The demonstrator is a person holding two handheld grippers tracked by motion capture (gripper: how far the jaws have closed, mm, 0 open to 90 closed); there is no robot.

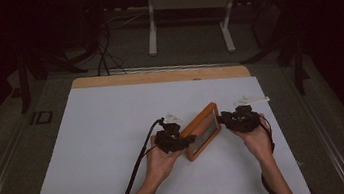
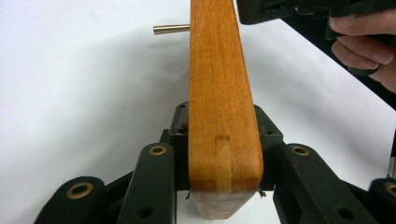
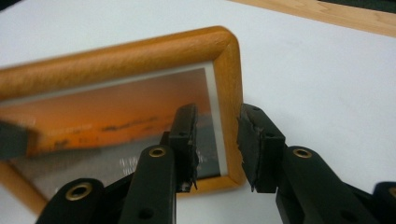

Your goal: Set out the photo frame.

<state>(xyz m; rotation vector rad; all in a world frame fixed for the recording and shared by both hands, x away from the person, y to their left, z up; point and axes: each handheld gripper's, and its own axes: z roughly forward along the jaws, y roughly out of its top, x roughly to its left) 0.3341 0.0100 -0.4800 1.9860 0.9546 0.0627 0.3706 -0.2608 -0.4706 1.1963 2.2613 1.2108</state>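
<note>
Left gripper (image 2: 224, 186) clamped on the frame's (image 1: 203, 130) wooden edge. Right gripper (image 3: 217, 144) parted, jaws straddling the opposite rail, pads clear of the wood. Frame held tilted between both, near the front of the white surface (image 1: 104, 136).

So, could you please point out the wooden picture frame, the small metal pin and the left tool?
wooden picture frame (image 2: 223, 93), left gripper view, on its wooden edge.
metal pin (image 2: 170, 29), left gripper view, on its shaft.
left tool (image 1: 178, 140), high view, between its tips at the frame's edge.
</note>
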